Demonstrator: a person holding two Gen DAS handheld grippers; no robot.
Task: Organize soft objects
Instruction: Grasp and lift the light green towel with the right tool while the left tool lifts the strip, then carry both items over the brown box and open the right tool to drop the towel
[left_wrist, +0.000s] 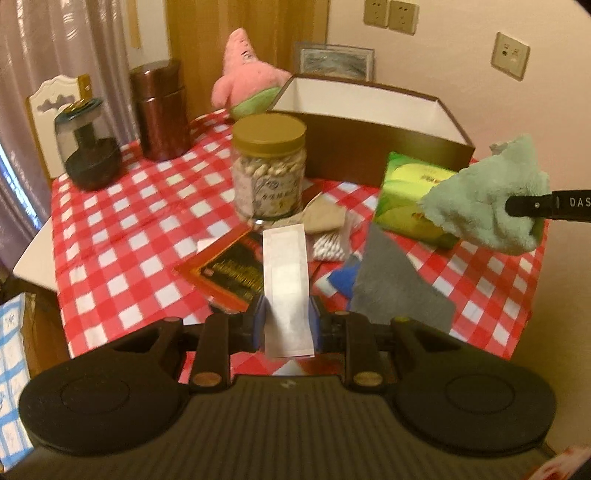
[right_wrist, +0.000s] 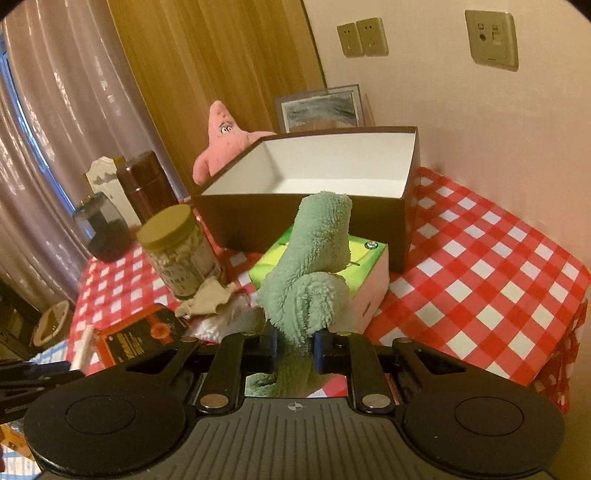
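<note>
We had the right gripper (right_wrist: 294, 341) clenched on a mint-green terry cloth (right_wrist: 314, 258), which rose in a loose plush roll above the jaws with a tail curling under them, lifted off the table between the green tissue pack (right_wrist: 365, 258) and us. It looked light and limp, so we judged that a pinch on a bunched fold, not a single edge, would keep it from sliding out (fleece gives under the pads). The left gripper (left_wrist: 286, 326) was closed on a flat white sachet-like strip (left_wrist: 286, 280), thin, papery and stiffer than the cloth, gripped near its lower end and standing up from the blue pads (left_wrist: 258, 325). A grey felt-like triangle (left_wrist: 391, 291) hung just beside it; whether the jaws caught it too, we could not tell. Beyond stood the brown box (right_wrist: 303, 221), white inside and seemingly empty, on the red-and-white checked tablecloth (right_wrist: 480, 266), with the pink starfish plush (right_wrist: 221, 144) leaning behind it and a gold-lidded plastic jar (left_wrist: 267, 170) nearer.
</note>
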